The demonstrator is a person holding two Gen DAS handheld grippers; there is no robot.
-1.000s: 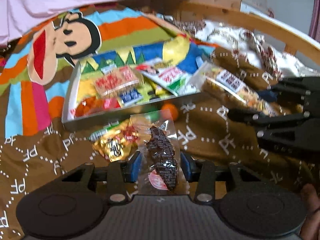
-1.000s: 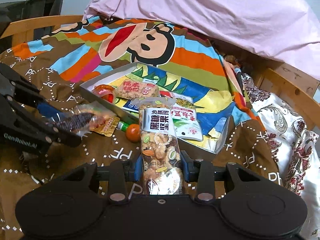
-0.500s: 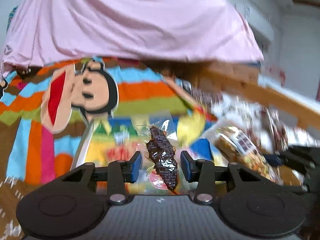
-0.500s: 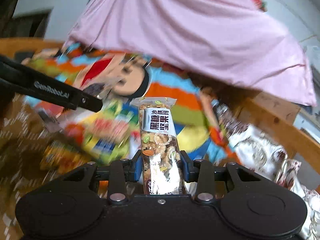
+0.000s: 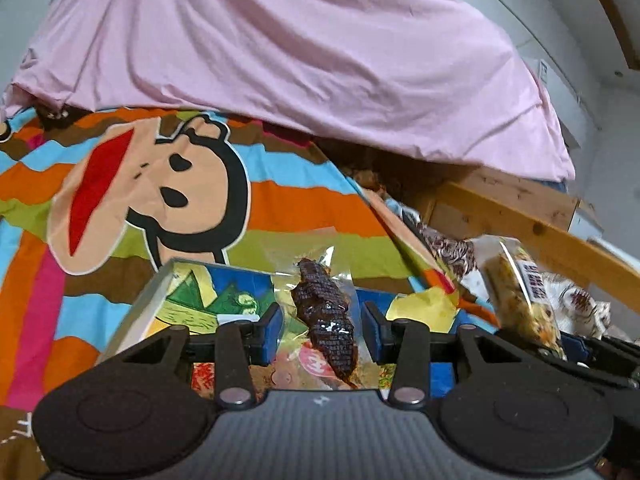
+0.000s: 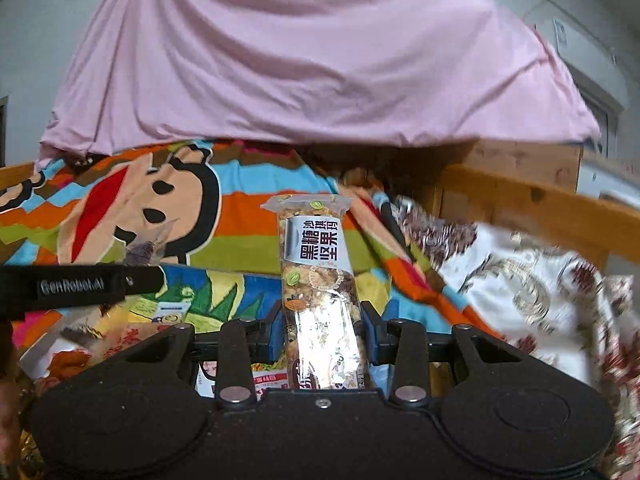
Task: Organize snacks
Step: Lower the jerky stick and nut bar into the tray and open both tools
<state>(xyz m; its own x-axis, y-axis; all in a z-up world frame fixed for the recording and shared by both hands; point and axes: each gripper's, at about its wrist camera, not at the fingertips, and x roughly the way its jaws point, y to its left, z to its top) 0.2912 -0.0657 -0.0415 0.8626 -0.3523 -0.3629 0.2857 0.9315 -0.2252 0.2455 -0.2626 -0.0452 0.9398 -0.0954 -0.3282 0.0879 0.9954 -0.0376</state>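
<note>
**Both grippers hold snacks over the box**

The left gripper [image 5: 322,326] has its blue pads closed partway on a clear packet [image 5: 320,316] with a dark, glossy snack inside. The right gripper [image 6: 322,330] clamps a nut bar [image 6: 318,280] upright, likewise part-closed. Just beyond both lies the open box [image 5: 160,292] on the striped cartoon blanket [image 5: 280,208]. A pink sheet [image 5: 300,52] hangs behind.

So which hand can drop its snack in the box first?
Probably the left. Its gripper holds the dark snack right over the box. The right gripper holds the nut bar nearer the box's far-right edge.
</note>
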